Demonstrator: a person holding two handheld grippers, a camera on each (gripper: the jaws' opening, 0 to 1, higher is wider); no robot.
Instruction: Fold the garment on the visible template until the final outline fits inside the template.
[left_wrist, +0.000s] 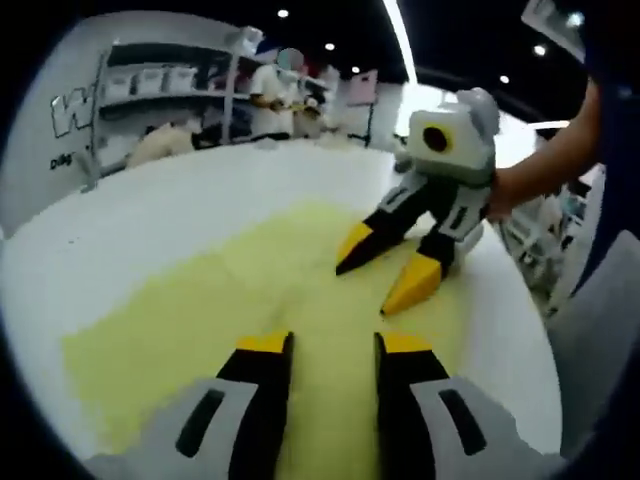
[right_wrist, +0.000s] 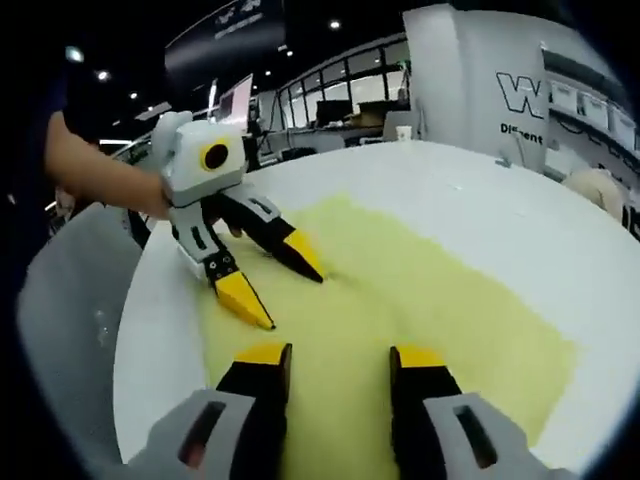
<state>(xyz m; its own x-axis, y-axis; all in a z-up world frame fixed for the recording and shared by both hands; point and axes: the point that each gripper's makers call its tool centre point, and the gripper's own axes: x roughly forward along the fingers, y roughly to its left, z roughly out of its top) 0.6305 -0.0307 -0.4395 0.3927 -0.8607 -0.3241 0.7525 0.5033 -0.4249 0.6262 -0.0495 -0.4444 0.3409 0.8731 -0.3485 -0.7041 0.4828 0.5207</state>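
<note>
Pale yellow garment (left_wrist: 250, 310) lies spread flat on the white counter (left_wrist: 150, 210), no template outline discernible. Left gripper (left_wrist: 330, 345) hovers over its near edge, fingers apart, gripping nothing. Right gripper (right_wrist: 338, 352) likewise parted and empty above the cloth; in the left gripper view its yellow fingertips (left_wrist: 412, 283) rest spread on the garment's right side.

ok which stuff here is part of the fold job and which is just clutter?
Job:
yellow garment, spread flat on the white table
left gripper, open
right gripper, open

Clutter:
shelving with bins
computer monitors
</note>
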